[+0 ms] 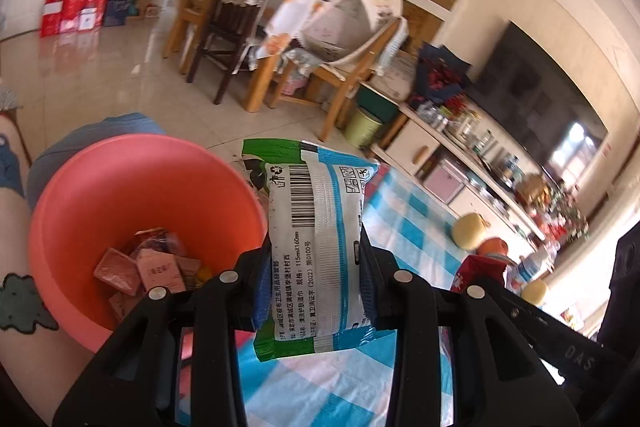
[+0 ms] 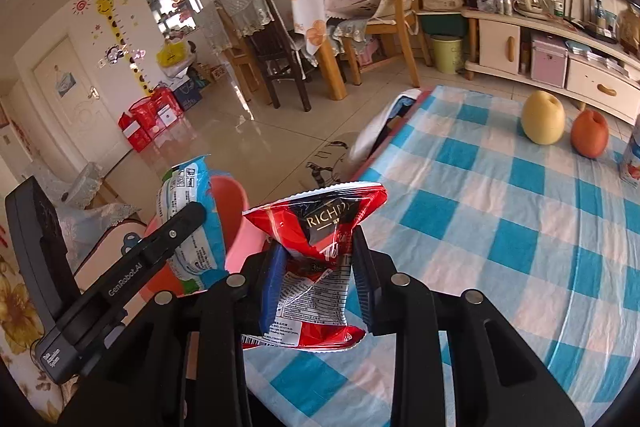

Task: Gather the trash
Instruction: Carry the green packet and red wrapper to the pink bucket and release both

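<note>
My left gripper [image 1: 316, 259] is shut on a blue, white and green wet-wipe packet [image 1: 316, 227], held upright just right of a pink plastic basin [image 1: 80, 207] with several pink wrappers [image 1: 152, 267] in it. In the right wrist view the left gripper [image 2: 188, 223] and its packet [image 2: 192, 195] are at the left, over the basin [image 2: 236, 227]. My right gripper [image 2: 318, 259] is shut on a crumpled red snack bag [image 2: 320, 227], held above the table's near edge beside the basin.
The table has a blue-and-white checked cloth [image 2: 500, 227]. A yellow pear [image 2: 543, 121], an orange fruit [image 2: 589, 133] and a carton [image 2: 632, 163] stand at its far right. Chairs [image 2: 384, 27], a green bin [image 2: 446, 53] and a TV cabinet [image 2: 560, 59] stand beyond.
</note>
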{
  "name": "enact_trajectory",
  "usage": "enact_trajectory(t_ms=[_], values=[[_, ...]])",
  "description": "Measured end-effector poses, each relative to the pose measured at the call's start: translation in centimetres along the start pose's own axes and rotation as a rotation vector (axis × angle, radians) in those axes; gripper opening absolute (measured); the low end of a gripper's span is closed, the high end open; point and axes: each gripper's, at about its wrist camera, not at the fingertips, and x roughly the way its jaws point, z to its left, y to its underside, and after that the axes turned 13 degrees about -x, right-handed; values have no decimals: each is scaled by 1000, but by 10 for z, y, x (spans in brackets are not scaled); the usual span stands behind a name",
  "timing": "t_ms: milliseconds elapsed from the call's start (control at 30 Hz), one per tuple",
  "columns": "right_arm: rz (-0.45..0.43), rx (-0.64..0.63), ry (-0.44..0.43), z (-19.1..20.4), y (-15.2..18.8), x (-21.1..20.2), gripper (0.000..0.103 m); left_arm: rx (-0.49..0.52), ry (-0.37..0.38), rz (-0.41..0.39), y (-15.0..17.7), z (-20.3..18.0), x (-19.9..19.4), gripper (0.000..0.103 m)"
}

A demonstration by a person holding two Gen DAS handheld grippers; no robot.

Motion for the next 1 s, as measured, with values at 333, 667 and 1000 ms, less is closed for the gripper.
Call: enact_trajectory(t_ms=[333, 667, 1000], values=[[10, -98, -115, 67, -39, 60, 33, -187, -114, -61, -33, 55, 5, 37], [53, -154, -159, 100, -55, 118, 33, -362, -188, -26, -49, 106, 19, 41], [82, -70, -161, 84, -49, 136, 60, -374, -236, -55, -48, 113, 19, 65]])
